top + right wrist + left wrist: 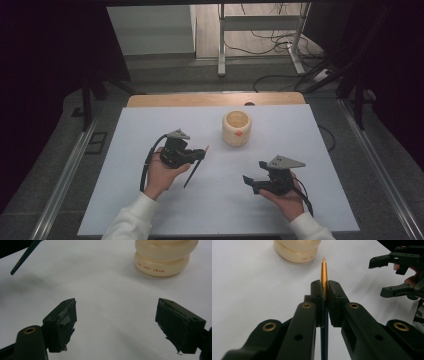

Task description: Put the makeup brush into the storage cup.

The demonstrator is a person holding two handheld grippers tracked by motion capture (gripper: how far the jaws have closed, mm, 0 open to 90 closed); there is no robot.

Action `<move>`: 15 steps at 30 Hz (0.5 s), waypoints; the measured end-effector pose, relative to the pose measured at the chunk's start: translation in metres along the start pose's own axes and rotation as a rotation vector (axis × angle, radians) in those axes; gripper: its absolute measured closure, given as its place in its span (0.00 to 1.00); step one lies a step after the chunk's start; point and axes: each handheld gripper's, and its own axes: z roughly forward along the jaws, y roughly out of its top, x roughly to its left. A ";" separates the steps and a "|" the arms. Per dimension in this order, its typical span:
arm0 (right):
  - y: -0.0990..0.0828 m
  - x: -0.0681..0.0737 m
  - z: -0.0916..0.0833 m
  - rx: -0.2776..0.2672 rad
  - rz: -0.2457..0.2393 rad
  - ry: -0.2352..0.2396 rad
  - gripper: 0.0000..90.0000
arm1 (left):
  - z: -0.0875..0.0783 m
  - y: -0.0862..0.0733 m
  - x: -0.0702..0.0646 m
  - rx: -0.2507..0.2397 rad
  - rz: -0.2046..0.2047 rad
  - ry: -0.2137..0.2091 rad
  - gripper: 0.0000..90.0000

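Nearest the camera, two white-sleeved forearms, one hand to each gripper; left gripper (196, 156) clenched on a pencil (196, 166), jaws pinching the shaft just behind the sharpened end in the left gripper view, gold-coloured tip (323, 267) sticking out past the jaws toward the cup, dark shaft running back between them; right gripper (248, 182) released, jaws spread wide with nothing between them, bare white sheet showing in the gap in the right gripper view, worn grey pads (65, 319) on the inner faces.

Farther off, centre of the table, one cream-coloured ribbed cup (236, 128), upright, mouth open to the top, small orange mark on its near side; inside pale, contents not to be told from above; small red lettering round its base in both gripper views. Pencil held up off the sheet, left of and nearer than the cup, apart from it, tip aimed roughly its way; nothing standing between tip and cup.

Under everything, one white sheet (150, 200) covering a wooden table (215, 99), bare wood left along the far edge; beyond, grey floor, loose black cables (270, 40) and a metal frame (260, 22).

Count: two grippers, one pencil, one cup.
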 end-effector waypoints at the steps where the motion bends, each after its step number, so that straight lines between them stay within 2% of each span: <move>1: 0.000 0.001 0.000 0.000 -0.003 0.003 0.21 | 0.000 0.000 0.000 -0.001 0.000 -0.001 0.93; 15: 0.008 0.016 0.013 -0.005 -0.022 0.047 0.21 | 0.002 0.000 -0.003 -0.003 0.004 -0.007 0.93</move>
